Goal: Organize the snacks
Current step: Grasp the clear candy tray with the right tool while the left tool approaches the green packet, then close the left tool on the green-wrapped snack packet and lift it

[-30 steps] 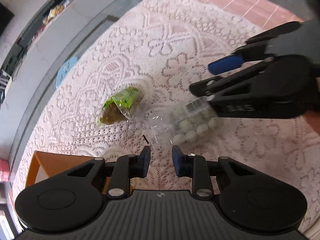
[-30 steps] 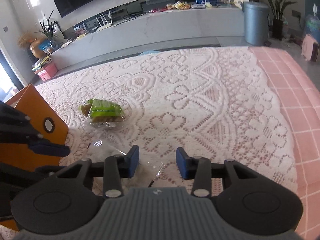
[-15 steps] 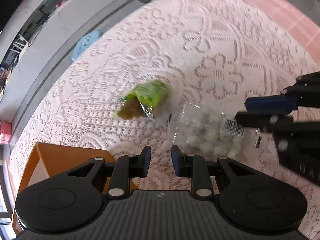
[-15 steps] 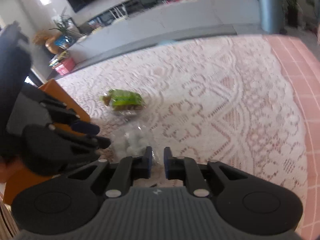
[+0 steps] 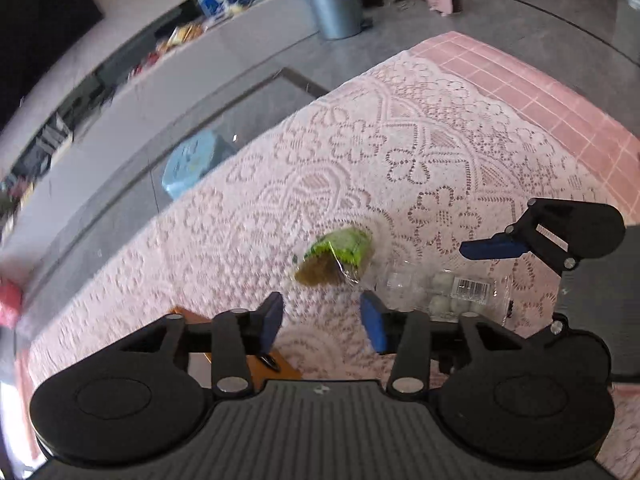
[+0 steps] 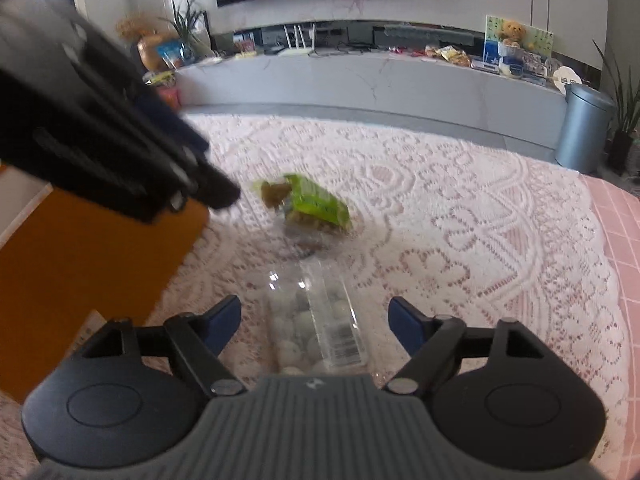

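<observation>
We see both grippers spread: right gripper (image 6: pixel 314 316) straddles the clear bag of white balls (image 6: pixel 316 332); left gripper (image 5: pixel 322 318) grips nothing, green snack pack (image 5: pixel 334 256) ahead.

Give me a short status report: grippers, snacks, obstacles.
Left gripper open, empty. Right gripper open, clear bag of white balls lying between its fingers. Green snack pack on the lace cloth beyond. Orange box at left; nothing blocking.

Pale lace cloth (image 6: pixel 460 216), openwork and rough, over matt pink checked fabric (image 5: pixel 532 92). Clear glossy plastic pack (image 6: pixel 316 320) of matt white balls, paper barcode label. Crinkly shiny green wrapper (image 6: pixel 316 206). Matt orange cardboard box (image 6: pixel 80 264) at left. Brushed grey metal bin (image 6: pixel 584 128) far right. Matt black plastic gripper bodies.
</observation>
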Available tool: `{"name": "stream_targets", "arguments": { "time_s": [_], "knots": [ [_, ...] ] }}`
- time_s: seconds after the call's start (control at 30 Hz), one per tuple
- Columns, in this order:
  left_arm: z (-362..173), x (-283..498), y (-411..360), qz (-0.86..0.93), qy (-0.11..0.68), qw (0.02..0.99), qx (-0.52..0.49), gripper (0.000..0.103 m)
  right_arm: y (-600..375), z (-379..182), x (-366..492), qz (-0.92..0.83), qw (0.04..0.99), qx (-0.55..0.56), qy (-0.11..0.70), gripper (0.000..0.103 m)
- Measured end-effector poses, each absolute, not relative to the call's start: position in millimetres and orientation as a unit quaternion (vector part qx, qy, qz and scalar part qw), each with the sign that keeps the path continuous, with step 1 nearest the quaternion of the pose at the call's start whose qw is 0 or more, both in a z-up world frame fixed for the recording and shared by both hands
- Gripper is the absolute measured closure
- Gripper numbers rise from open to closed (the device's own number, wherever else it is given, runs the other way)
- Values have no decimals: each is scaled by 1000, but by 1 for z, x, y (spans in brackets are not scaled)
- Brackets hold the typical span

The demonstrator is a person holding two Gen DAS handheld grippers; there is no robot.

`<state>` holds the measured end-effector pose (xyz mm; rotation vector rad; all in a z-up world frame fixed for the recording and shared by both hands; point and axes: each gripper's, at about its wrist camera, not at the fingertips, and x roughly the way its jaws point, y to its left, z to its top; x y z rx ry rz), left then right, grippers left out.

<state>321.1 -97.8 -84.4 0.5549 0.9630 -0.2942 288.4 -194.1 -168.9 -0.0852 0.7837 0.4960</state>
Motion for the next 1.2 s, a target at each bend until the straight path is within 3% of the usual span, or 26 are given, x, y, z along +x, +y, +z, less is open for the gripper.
{"name": "stream_targets", "arguments": {
  "time_s": [0.17,0.37,0.53,0.7,0.97,1.2],
  "knots": [
    [-92,319,-102,-156,440,837,284,36,-189,-176,289,234,889,-61,388,43],
    [-94,318,-104,-157,442,837,282,30,-185,-172,285,235,882,-89,399,49],
    [-88,320,-107,-167,427,841,287,22,-196,-158,283,180,878,-119,427,49],
    [-93,340,-117,-155,441,842,270,19,-233,-155,292,115,890,-66,437,49],
    [-119,386,-123,-114,495,820,263,19,-238,-162,304,107,892,-41,438,49],
    [-134,405,-118,-114,561,794,205,28,-241,-166,309,102,890,-27,444,49]
  ]
}}
